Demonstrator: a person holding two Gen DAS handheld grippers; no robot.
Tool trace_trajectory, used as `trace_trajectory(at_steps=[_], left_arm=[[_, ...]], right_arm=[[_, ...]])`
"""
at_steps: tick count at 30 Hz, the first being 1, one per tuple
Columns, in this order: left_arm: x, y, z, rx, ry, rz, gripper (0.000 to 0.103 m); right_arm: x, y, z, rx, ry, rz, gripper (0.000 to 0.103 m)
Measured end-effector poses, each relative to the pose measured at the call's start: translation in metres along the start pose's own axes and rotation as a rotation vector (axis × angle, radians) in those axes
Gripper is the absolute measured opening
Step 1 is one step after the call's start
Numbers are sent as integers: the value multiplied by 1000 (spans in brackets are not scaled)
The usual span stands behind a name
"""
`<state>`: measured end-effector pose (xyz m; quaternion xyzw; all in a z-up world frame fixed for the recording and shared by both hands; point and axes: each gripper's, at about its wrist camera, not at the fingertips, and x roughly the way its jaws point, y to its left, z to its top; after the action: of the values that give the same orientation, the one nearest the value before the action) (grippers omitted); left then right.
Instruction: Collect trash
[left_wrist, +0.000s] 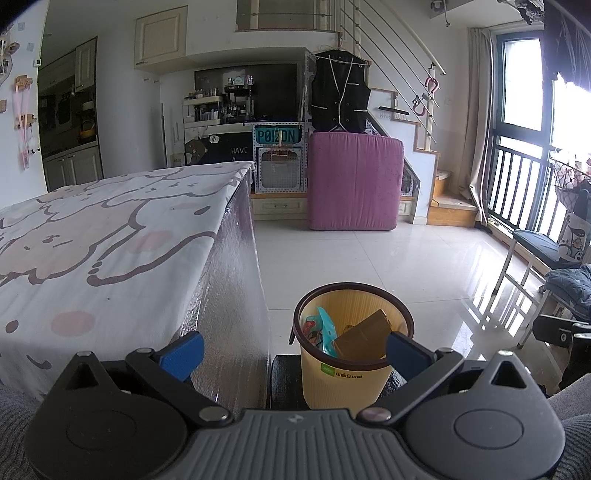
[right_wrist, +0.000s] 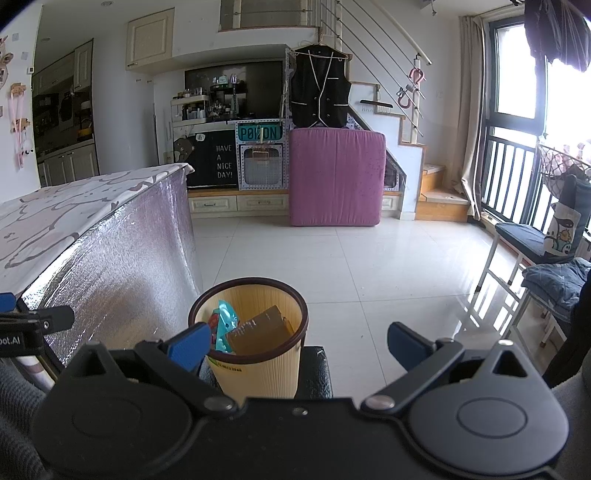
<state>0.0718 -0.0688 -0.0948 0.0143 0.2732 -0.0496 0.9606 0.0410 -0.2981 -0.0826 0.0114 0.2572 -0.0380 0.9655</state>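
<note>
Left gripper (left_wrist: 293, 349) spread wide, holding nothing | right gripper (right_wrist: 299, 341) same deal | yellow ribbed plastic bin with dark rim (left_wrist: 347, 384) at 6 o'clock beside cartoon-print table (left_wrist: 110, 236) | inside: one brown cardboard box (left_wrist: 364, 341), one teal wrapper (left_wrist: 327, 330) | table top looks bare, so probably near done

Your left gripper (left_wrist: 293, 349) is held level and pointing forward, its two blue-padded fingers (left_wrist: 184, 352) spread wide apart with nothing between them. Your right gripper (right_wrist: 299, 343) sits in the same pose, fingers (right_wrist: 406, 341) equally parted and empty. The two are side by side: the left gripper's edge (right_wrist: 26, 328) shows in the right wrist view.
</note>
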Motion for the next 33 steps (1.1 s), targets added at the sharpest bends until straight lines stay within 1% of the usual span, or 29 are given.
trace_trajectory(at_steps=[33], left_arm=[[-1, 1, 4, 0, -7, 2, 103]], right_arm=[[-1, -2, 1, 1, 1, 1, 103]])
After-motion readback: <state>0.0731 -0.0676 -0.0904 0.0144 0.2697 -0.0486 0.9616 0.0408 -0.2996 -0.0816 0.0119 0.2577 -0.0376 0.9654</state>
